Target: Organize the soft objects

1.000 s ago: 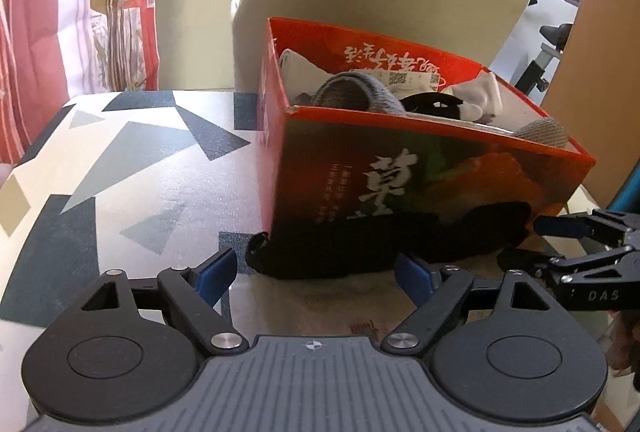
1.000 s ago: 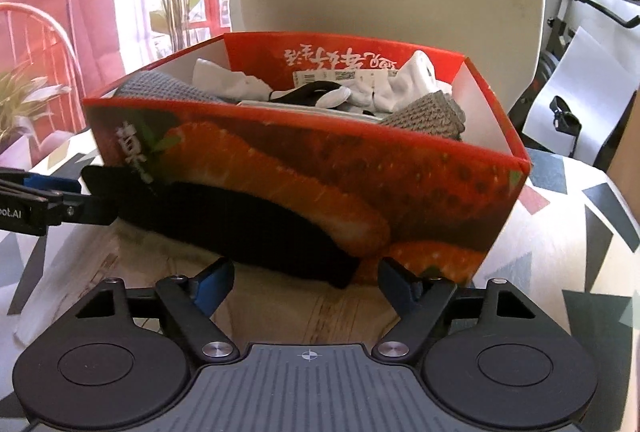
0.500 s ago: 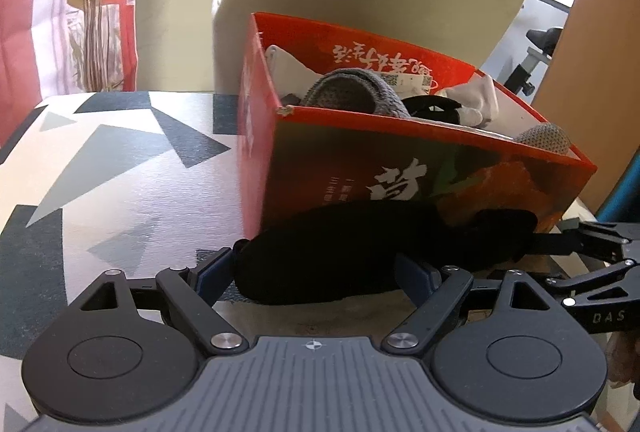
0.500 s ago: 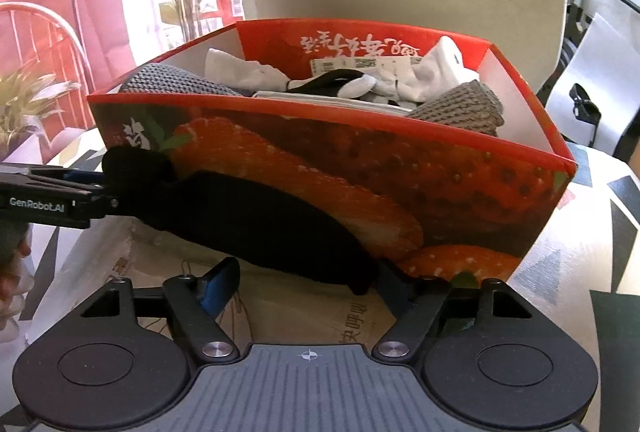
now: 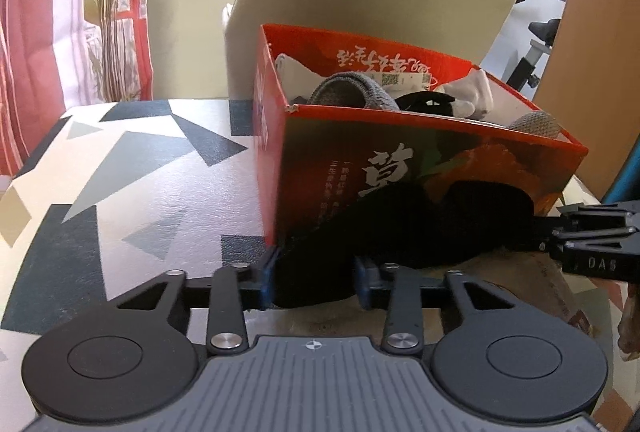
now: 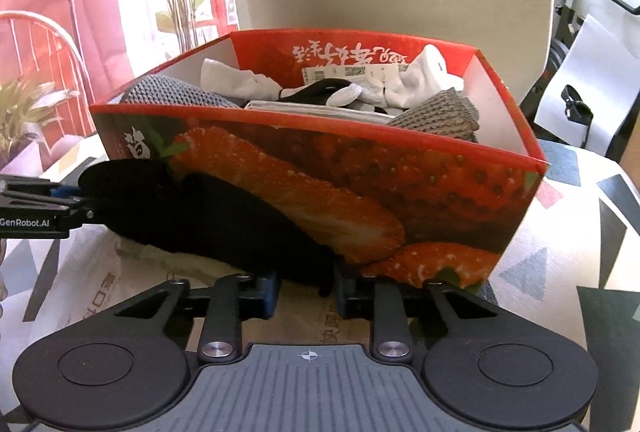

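Both grippers angle downward: the left gripper point(image 5: 313, 282) and right gripper point(image 6: 306, 286) have just clamped opposite ends of the long black fabric piece point(image 6: 208, 220), stretched before the red strawberry-printed cardboard box point(image 6: 400, 187).

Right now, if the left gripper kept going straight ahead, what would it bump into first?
The left gripper is already clamped on the black sock; just past that, it would probably meet the red box's front wall.

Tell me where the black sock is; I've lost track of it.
In both wrist views, the black sock stretches before the red box, pinched between both tools.
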Motion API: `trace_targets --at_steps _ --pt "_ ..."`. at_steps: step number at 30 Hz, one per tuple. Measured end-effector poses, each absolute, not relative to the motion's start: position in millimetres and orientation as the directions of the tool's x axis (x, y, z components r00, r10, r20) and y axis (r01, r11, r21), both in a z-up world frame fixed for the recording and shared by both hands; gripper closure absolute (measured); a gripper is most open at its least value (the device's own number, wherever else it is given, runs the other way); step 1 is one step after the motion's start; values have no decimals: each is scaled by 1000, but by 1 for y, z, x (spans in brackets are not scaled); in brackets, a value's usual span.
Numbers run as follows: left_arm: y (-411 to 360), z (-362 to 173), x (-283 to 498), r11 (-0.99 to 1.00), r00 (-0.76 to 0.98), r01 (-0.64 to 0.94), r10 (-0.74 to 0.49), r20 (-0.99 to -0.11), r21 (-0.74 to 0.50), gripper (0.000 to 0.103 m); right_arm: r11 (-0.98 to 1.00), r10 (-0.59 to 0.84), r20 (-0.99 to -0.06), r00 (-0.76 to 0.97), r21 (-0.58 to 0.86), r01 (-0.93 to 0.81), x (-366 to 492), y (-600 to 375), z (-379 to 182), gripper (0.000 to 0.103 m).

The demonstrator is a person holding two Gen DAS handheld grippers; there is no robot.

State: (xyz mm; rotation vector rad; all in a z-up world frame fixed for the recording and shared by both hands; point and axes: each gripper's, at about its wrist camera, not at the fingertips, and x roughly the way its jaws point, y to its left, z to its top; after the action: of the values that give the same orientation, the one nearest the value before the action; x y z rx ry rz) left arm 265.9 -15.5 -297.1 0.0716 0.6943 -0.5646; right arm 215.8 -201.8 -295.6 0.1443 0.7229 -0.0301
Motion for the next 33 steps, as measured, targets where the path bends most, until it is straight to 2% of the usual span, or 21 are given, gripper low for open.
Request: trace_targets --at_steps 5,16,22,25,29,33 --pt "-10 -284 249 852 663 510 -475 -579 -116 70 990 17 -611 791 122 73 203 -200 -283 89" --pt "3 -221 211 857 769 505 -502 -395 -107 71 990 41 -453 890 140 25 175 -198 -230 90" --pt "-12 -175 216 837 790 543 -536 -299 -67 71 984 64 -368 928 177 3 174 -206 -189 91" --pt "-27 -162 245 808 736 580 -576 -356 -108 74 981 61 -366 929 196 13 188 -216 -172 91" --pt "-44 -164 297 774 627 590 -620 -472 -232 79 970 67 -441 895 239 45 217 -237 -168 92" --pt "-63 -176 324 788 604 570 -593 -532 -231 80 970 46 -508 860 229 83 239 -249 -182 92"
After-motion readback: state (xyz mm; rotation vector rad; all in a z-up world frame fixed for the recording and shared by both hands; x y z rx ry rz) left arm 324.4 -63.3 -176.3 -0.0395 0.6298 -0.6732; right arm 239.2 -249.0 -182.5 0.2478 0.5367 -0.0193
